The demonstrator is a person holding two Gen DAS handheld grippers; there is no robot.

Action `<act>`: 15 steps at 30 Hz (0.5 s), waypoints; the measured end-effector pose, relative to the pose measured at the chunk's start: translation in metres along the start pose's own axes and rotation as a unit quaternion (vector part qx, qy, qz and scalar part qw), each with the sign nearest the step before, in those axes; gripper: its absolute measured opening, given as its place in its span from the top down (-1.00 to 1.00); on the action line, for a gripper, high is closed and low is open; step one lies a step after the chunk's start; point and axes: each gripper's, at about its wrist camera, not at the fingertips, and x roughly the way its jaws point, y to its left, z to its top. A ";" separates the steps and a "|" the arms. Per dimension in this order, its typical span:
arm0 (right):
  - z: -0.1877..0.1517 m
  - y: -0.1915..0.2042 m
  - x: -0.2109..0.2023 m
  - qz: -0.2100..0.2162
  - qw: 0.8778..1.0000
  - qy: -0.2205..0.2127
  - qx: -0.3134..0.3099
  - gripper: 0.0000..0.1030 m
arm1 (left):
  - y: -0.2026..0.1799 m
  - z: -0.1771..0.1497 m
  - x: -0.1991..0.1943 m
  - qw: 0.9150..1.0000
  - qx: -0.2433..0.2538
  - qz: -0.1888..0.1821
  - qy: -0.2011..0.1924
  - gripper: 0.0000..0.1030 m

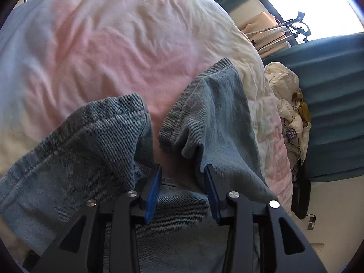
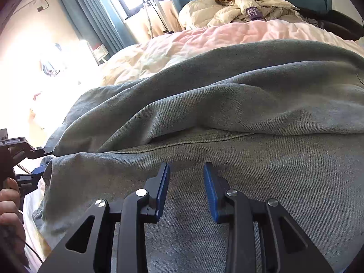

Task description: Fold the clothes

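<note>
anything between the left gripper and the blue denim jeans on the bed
Nothing visible. The left gripper sits right over the blue denim jeans with its jaws apart, and only denim lies between the blue pads. The pink and cream quilt lies beyond the hems.

Home bedroom, quilted bed (image 1: 118, 45), teal curtains (image 2: 91, 16)

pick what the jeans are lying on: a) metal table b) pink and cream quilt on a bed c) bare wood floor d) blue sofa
b: the jeans are spread over a wrinkled pink and cream quilt, which also shows beyond the denim in the right wrist view.
</note>
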 end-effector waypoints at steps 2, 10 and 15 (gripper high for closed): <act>-0.001 0.001 -0.002 0.001 1.000 -0.001 -0.006 0.41 | 0.012 0.003 0.005 0.998 -0.047 -0.039 0.002 0.15; -0.004 -0.008 -0.001 0.005 1.000 0.010 -0.002 0.41 | 0.033 0.010 0.035 0.976 -0.165 -0.144 0.010 0.10; -0.002 -0.016 -0.001 0.018 1.000 0.010 0.004 0.39 | 0.019 0.015 0.039 0.982 -0.143 -0.121 -0.016 0.10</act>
